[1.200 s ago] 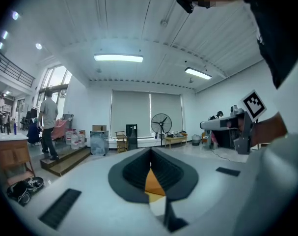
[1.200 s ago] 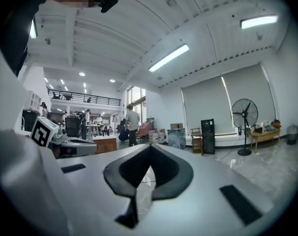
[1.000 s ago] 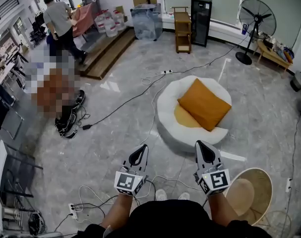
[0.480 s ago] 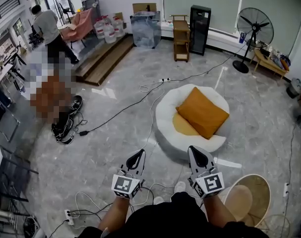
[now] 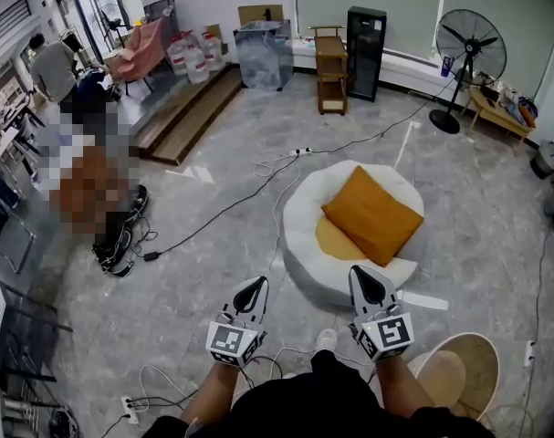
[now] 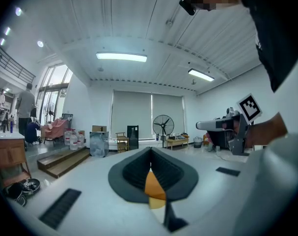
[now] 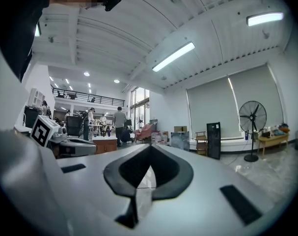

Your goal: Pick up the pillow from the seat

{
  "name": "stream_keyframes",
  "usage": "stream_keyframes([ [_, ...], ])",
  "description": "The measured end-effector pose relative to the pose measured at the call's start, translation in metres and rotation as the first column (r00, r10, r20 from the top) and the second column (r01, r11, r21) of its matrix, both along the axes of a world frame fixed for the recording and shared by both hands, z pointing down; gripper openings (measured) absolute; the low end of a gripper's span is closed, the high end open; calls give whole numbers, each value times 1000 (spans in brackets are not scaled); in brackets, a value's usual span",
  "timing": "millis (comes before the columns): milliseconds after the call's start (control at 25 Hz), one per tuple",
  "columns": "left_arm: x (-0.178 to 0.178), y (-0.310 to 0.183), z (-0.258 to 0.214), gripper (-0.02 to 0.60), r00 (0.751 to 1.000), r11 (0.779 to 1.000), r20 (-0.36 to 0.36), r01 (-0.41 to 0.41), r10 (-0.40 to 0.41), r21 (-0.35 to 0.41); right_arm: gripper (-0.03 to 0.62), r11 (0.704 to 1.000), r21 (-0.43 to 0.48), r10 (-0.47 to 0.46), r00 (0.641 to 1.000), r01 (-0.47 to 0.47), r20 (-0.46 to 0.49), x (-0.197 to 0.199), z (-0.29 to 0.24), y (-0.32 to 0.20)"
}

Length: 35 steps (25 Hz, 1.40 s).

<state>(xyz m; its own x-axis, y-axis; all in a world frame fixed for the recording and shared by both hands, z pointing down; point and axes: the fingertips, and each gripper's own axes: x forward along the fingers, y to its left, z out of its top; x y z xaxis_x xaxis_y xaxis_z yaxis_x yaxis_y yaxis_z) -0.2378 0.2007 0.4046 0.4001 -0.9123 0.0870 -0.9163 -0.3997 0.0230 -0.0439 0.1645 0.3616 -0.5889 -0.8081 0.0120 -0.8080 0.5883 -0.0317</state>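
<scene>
Head view: the orange pillow (image 5: 372, 215) lies tilted on the round white seat (image 5: 299, 235) out on the grey floor (image 5: 213, 153). On the near side of the seat, the left tongs (image 5: 251, 290) and the right tongs (image 5: 366, 281) hover pressed together with nothing in them, and the only print on show is a black-and-white square marker (image 5: 229, 340) on each cube. Left gripper view: the left tongs (image 6: 150, 151) are closed on nothing, with a sliver of the orange pillow (image 6: 153, 183) showing beyond them. Right gripper view: the right tongs (image 7: 150, 147) are pressed together too, empty, pointing level across the room.
</scene>
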Motion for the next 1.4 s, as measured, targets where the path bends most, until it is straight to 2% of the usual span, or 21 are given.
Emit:
stream_keyframes([
  [240, 23, -53, -10, 11, 999, 1000, 46, -1, 1, 9, 6, 1000, -5, 8, 1000, -8, 25, 27, -5, -54],
  [560, 48, -118, -2, 12, 994, 1000, 109, 16, -14, -20, 6, 1000, -16, 5, 1000, -4, 17, 60, 2, -120],
  [1000, 82, -199, -6, 12, 1000, 999, 17, 9, -8, -32, 6, 1000, -19, -20, 1000, 21, 22, 82, 5, -182],
  [1160, 76, -238, 5, 12, 1000, 999, -24, 12, -13, -47, 6, 1000, -21, 11, 999, -11, 34, 81, 14, -209],
  [1400, 67, -299, 28, 12, 998, 995, -29, -50, 48, -90, 6, 995, -72, 68, 998, -67, 17, 72, 32, -263],
])
